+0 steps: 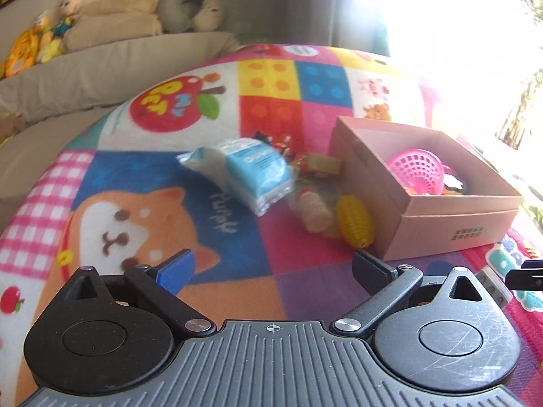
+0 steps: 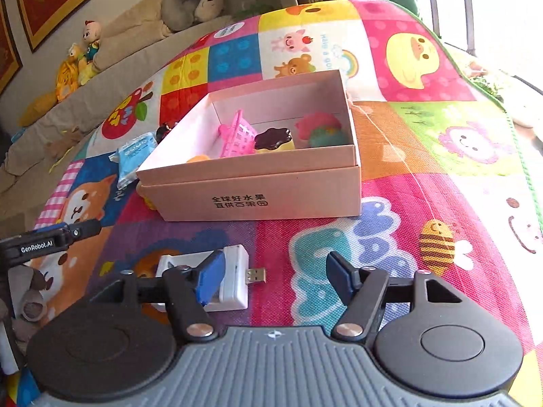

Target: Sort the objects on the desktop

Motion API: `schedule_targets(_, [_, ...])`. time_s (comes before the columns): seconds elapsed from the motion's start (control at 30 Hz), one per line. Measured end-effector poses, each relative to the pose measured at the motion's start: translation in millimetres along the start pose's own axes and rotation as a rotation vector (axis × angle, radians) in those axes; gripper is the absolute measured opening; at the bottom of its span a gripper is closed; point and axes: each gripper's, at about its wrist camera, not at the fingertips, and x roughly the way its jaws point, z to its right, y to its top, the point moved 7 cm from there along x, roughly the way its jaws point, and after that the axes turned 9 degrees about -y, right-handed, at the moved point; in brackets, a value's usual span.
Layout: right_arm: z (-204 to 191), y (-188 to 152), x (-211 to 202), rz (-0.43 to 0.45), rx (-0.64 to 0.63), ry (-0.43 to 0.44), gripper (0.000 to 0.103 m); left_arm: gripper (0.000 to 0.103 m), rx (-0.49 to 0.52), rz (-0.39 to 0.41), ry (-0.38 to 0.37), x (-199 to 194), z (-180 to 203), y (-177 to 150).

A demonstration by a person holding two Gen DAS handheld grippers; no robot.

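A pink cardboard box [image 2: 258, 190] stands open on the colourful play mat; it also shows in the left wrist view [image 1: 451, 227]. Inside lie a pink basket [image 2: 237, 135], a chocolate-topped toy cake [image 2: 273, 139] and a pink-green toy [image 2: 320, 129]. Left of the box lie a blue-white packet [image 1: 247, 169], a yellow toy corn [image 1: 354, 220], a clear biscuit packet [image 1: 314, 210] and small sweets [image 1: 319, 164]. My left gripper [image 1: 273, 266] is open and empty, short of them. My right gripper [image 2: 276, 276] is open; a white USB device [image 2: 229, 283] lies under its left finger.
A beige sofa with cushions and plush toys [image 2: 78, 61] runs behind the mat on the left. Bright window light washes out the right side of the left wrist view. The left gripper's body [image 2: 37, 244] shows at the left edge of the right wrist view.
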Motion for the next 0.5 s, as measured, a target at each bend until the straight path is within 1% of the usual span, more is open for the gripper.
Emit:
schedule_targets(0.07, [4, -5, 2, 0.006, -0.011, -0.014, 0.07, 0.101, 0.085, 0.005, 0.006, 9, 15, 6])
schedule_targets(0.1, [5, -7, 2, 0.013, -0.011, -0.019, 0.074, 0.101, 0.119, 0.006, 0.006, 13, 20, 8])
schedule_targets(0.13, [7, -9, 2, 0.024, -0.005, -0.026, 0.079, 0.101, 0.148, 0.004, -0.001, 17, 26, 10])
schedule_targets(0.23, [11, -11, 4, 0.046, 0.016, -0.027, 0.083, 0.101, 0.207, -0.004, -0.035, 25, 39, 13])
schedule_targets(0.27, [11, -11, 4, 0.055, 0.019, -0.027, 0.084, 0.093, 0.228, -0.006, -0.033, 27, 43, 12])
schedule_targets(0.3, [10, -12, 4, 0.064, 0.018, -0.03, 0.086, 0.077, 0.248, -0.015, -0.033, 29, 46, 11])
schedule_targets(0.33, [9, -13, 4, 0.074, 0.013, -0.034, 0.087, 0.071, 0.264, -0.03, -0.038, 32, 48, 10])
schedule_targets(0.37, [8, -13, 4, 0.078, 0.009, -0.038, 0.088, 0.069, 0.269, -0.042, -0.045, 35, 50, 8])
schedule_targets(0.4, [8, -13, 4, 0.078, 0.008, -0.038, 0.089, 0.069, 0.273, -0.044, -0.049, 36, 52, 7])
schedule_targets(0.5, [9, -13, 5, 0.078, 0.02, -0.029, 0.09, 0.063, 0.305, -0.052, -0.03, 44, 55, 4])
